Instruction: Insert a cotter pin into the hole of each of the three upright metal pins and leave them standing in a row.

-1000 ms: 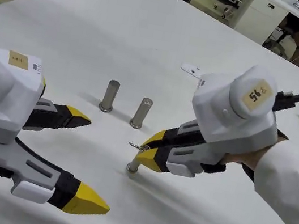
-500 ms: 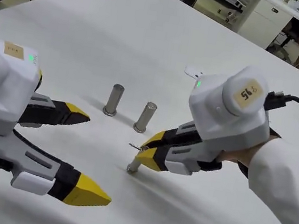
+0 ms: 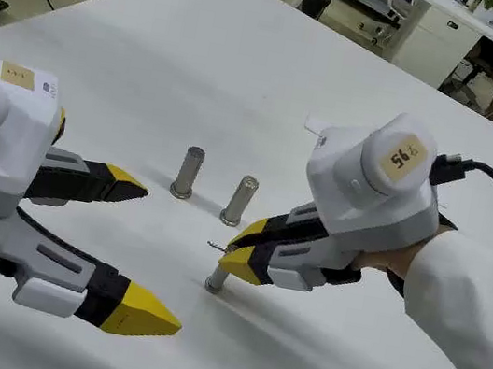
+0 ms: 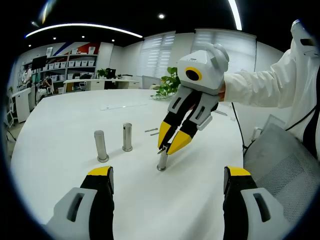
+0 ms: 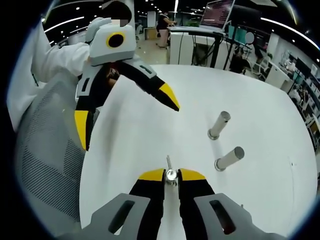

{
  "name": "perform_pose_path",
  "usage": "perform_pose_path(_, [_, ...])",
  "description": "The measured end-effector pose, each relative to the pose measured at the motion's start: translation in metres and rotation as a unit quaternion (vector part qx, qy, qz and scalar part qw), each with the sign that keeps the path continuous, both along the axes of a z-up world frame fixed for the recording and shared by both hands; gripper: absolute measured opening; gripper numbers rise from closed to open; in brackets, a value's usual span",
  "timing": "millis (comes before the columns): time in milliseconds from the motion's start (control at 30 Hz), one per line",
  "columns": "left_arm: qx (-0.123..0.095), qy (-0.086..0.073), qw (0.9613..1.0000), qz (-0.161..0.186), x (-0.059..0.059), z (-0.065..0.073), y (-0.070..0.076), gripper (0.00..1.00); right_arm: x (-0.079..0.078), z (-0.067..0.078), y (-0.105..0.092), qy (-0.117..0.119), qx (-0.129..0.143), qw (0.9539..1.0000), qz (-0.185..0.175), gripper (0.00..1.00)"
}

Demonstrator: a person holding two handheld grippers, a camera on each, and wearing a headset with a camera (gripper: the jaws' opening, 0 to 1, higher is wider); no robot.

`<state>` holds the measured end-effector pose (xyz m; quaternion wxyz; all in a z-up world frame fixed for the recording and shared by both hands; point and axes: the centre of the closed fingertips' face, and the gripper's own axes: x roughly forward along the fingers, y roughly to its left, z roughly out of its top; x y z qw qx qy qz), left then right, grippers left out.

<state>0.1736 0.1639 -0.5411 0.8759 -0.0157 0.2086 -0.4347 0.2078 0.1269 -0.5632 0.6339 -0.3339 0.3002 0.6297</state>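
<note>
I'm holding the right tongs (image 3: 233,251) tilted down and toward my left, with my white sleeve (image 3: 467,307) trailing behind them. Their yellow tips are hovering just above the top of the nearest metal pin (image 3: 217,280), which is standing upright on the white worktop (image 3: 200,63). These tongs are pinching narrow on a cotter pin (image 3: 216,245), whose thin shaft is poking out sideways past the tips, about level with that pin's top. I can't tell whether it is entering the hole. I'm carrying the left tongs (image 3: 161,258) low over the worktop, pointing across toward the pins, with the jaws spreading wide, gripping nothing and sitting well apart from all three pins. The second metal pin (image 3: 239,200) and the third metal pin (image 3: 189,173) are standing upright beyond the nearest one, near each other. In the left gripper view, a few loose cotter pins (image 4: 151,131) are lying on the worktop behind the standing pins.
</note>
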Motion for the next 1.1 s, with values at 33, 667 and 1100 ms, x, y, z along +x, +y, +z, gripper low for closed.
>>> perform_pose_path(33, [0.000,0.001,1.0000,0.001,0.000,0.000,0.001,0.90,0.000,0.002,0.001,0.002,0.006,1.0000,-0.003,0.05])
perform_pose_path(667, [-0.032,-0.001,0.9995,0.000,0.004,0.019,0.013,0.93,0.000,0.036,-0.032,-0.018,0.046,0.9958,-0.077,0.34])
perform_pose_path(1100, [-0.025,-0.009,0.9996,-0.003,0.004,0.025,0.022,0.92,-0.026,0.046,-0.068,-0.003,0.121,0.9786,-0.167,0.70])
